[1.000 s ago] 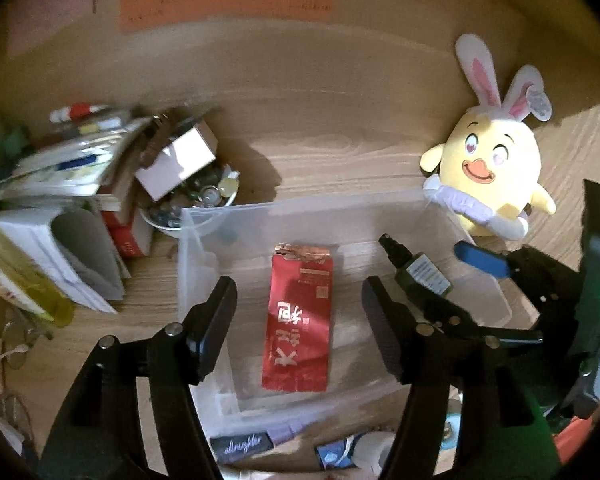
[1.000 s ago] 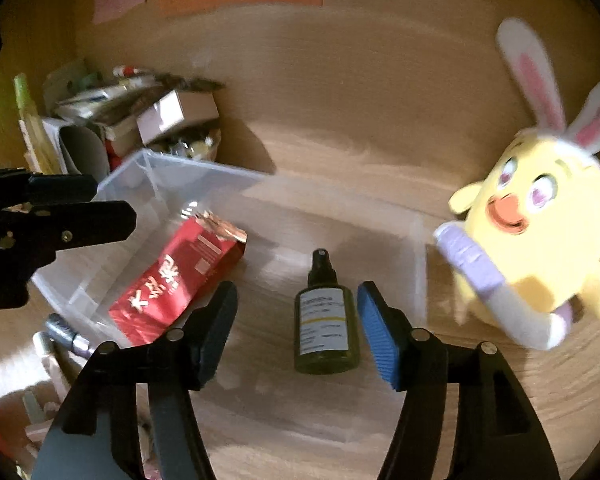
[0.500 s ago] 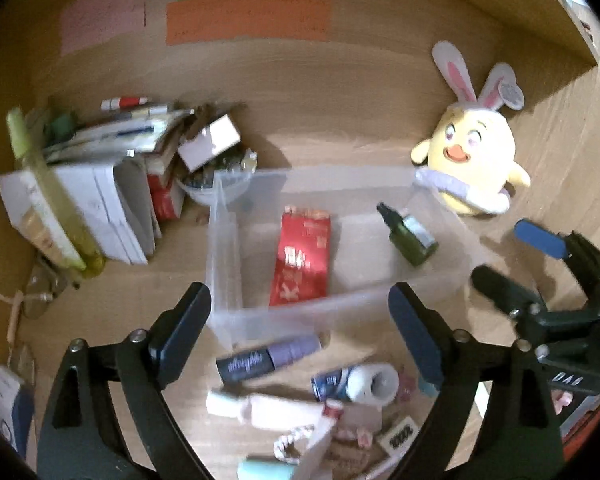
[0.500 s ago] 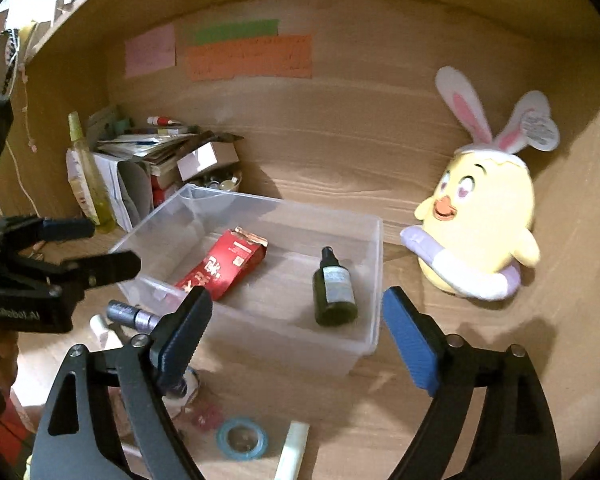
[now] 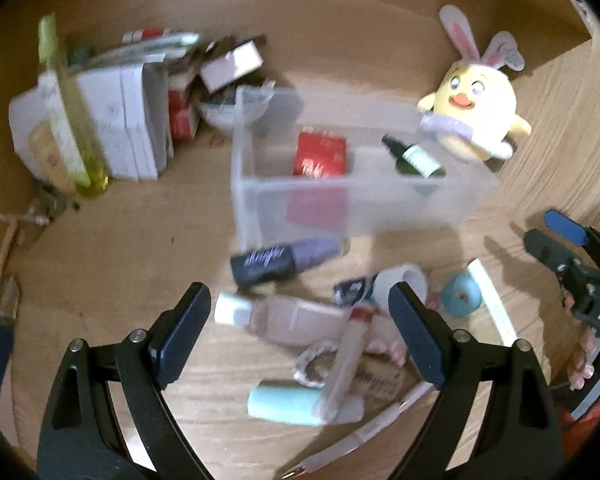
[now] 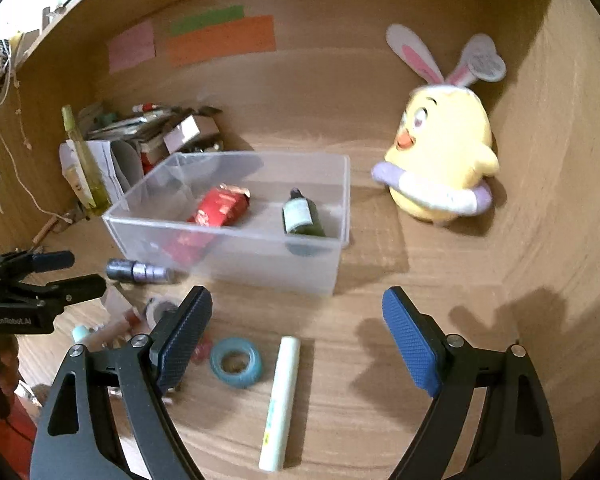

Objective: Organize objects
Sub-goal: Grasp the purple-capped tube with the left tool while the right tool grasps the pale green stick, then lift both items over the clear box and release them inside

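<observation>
Claws both gape empty; right claw (image 6: 296, 340) hovers nearest the pale tube (image 6: 282, 402), lying lengthwise before the clear bin (image 6: 228, 256).

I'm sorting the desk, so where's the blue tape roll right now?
In the right wrist view the blue tape roll lies flat on the desk in front of the clear bin, just left of the pale tube.

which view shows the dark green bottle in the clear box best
The right wrist view: the dark green spray bottle lies sharp inside the clear plastic box, white label showing. The left wrist view shows it smaller and blurred.
</observation>
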`<action>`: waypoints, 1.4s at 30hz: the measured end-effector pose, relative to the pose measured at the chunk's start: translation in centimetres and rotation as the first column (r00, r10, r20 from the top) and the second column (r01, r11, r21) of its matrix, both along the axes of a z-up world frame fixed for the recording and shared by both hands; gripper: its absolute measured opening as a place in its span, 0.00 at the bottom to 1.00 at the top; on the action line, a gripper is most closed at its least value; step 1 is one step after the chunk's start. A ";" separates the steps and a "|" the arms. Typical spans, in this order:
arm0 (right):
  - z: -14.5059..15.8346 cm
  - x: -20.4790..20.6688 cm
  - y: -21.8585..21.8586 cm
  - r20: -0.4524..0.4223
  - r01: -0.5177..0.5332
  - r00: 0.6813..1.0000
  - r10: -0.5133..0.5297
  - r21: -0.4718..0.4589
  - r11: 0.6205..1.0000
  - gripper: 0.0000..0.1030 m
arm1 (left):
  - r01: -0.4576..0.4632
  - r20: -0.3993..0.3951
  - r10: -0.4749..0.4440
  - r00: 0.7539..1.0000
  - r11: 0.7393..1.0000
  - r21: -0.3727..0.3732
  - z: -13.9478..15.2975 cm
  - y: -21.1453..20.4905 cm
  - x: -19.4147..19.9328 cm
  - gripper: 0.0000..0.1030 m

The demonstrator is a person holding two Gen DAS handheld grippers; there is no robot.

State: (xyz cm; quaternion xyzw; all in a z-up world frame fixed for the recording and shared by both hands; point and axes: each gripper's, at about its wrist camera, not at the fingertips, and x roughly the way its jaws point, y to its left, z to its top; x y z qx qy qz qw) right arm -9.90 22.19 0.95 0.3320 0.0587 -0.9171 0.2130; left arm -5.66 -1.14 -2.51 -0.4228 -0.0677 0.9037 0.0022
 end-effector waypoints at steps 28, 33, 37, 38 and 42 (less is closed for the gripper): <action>-6.6 0.6 -0.3 0.181 -0.012 0.983 -0.002 0.076 0.997 0.23 | 0.024 0.086 -0.027 0.996 0.999 0.032 -3.7 -2.7 -5.3 0.73; -6.7 0.4 -0.1 0.181 0.002 0.983 -0.016 0.077 0.997 0.14 | 0.056 0.080 -0.064 0.995 0.994 0.095 -4.1 -3.0 -5.4 0.59; -6.7 0.2 -0.2 0.179 0.005 0.984 -0.018 0.075 0.997 0.14 | 0.064 0.065 -0.070 0.995 0.994 0.088 -4.2 -2.8 -5.1 0.58; -6.7 0.2 -0.2 0.180 0.002 0.984 -0.016 0.076 0.997 0.14 | 0.067 0.063 -0.073 0.995 0.993 0.094 -4.2 -2.9 -5.0 0.55; -6.6 0.0 -0.2 0.176 0.001 0.984 -0.013 0.071 0.998 0.14 | 0.076 0.047 -0.082 0.996 0.991 0.112 -3.7 -3.1 -4.3 0.47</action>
